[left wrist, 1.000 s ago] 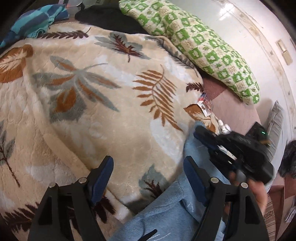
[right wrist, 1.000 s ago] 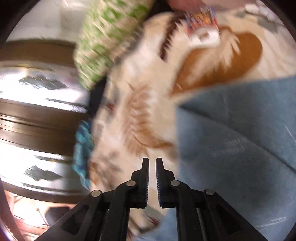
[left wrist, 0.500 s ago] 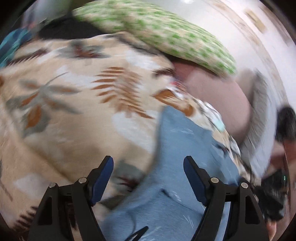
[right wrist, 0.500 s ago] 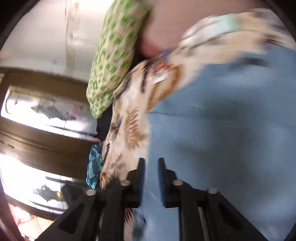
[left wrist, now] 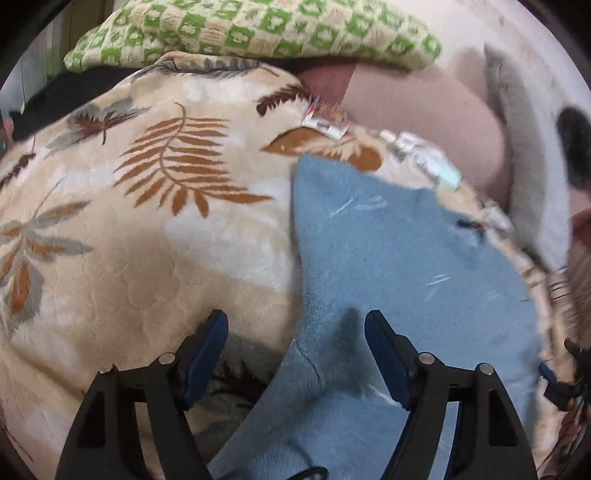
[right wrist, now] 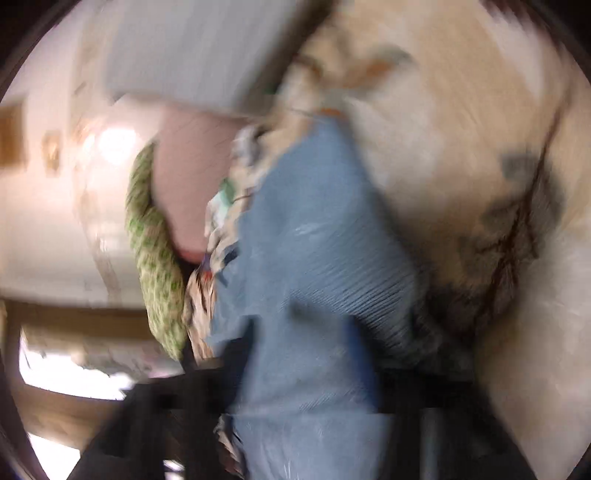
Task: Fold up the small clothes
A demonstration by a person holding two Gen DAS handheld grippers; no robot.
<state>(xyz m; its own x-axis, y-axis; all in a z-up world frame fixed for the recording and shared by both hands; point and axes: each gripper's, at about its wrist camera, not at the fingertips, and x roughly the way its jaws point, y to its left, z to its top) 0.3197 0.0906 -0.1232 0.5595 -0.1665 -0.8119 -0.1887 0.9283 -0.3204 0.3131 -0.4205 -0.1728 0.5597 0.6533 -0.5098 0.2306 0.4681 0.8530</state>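
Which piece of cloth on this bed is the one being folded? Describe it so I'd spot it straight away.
Start from the big cream blanket printed with brown and grey leaves that covers the bed. The green-checked pillow lies at its far end, and nearer the camera a light blue garment lies spread on top. It is the only plain, unpatterned blue cloth here.

- We see a soft, fuzzy blue cloth garment [left wrist: 388, 258]. It looks matt, and its edge is ribbed.
- We see a fluffy, plush blanket [left wrist: 147, 240] with leaf prints.
- We see a knobbly woven pillow [left wrist: 258, 29] in green and cream.
- The left claw [left wrist: 295, 354] looks like matt black plastic with small shiny metal pins.
- We see shiny, crinkly plastic wrappers [left wrist: 327, 118].
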